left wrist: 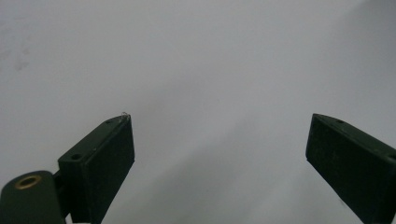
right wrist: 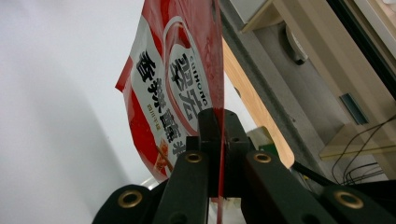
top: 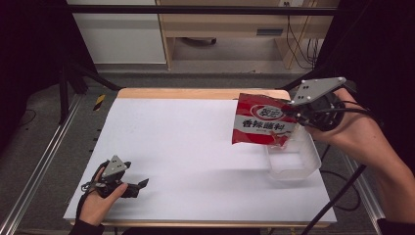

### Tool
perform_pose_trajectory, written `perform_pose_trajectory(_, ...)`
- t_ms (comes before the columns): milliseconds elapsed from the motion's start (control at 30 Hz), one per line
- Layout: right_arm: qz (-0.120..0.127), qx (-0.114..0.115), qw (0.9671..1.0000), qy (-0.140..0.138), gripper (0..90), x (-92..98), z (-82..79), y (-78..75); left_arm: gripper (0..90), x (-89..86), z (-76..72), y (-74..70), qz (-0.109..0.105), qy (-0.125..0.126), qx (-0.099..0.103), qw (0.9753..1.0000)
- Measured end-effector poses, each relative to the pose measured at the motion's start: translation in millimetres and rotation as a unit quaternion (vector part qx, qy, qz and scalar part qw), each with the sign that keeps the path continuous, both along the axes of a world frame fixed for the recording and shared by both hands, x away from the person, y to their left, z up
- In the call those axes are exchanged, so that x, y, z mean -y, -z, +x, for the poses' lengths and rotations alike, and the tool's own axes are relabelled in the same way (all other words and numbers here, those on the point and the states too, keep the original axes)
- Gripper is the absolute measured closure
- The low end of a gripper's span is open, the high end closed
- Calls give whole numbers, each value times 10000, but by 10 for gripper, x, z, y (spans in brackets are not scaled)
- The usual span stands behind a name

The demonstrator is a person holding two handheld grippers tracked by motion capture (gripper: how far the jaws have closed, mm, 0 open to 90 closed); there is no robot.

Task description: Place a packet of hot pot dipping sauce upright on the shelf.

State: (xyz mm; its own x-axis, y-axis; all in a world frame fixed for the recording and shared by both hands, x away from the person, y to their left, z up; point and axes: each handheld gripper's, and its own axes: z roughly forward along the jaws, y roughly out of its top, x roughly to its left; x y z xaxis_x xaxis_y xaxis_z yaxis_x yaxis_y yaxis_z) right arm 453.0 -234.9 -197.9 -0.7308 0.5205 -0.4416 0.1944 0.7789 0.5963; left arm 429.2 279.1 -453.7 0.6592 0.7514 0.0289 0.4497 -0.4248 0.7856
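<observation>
A red and white snack bag (top: 263,125) with black characters hangs in the air over the right of the white table (top: 186,147). My right gripper (top: 293,113) is shut on the bag's right edge. The right gripper view has the bag (right wrist: 173,93) edge-on, pinched between the two black jaws of that gripper (right wrist: 219,122). Just below and right of the bag stands a clear plastic box (top: 291,159). At the table's front left, my left gripper (top: 142,184) lies low in a hand, jaws wide apart; in its own view this gripper (left wrist: 219,140) holds nothing over bare white surface.
The table's wooden far edge (top: 195,93) borders a grey floor. Beyond it stand a wooden desk (top: 230,24) and hanging cables (top: 303,44). A metal rail (top: 39,161) runs along the left side.
</observation>
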Motion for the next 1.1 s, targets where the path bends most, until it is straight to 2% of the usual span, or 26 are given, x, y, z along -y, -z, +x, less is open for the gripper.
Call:
perform_pose_trajectory(400,-28,-49,9996,276,900,281,-54,69,80,-5,0,-1,14,-20,0,10000)
perform_pose_trajectory(1100,-19,-201,9984,533,900,512,-48,184,80,-9,-1,-3,-13,-26,-6,10000)
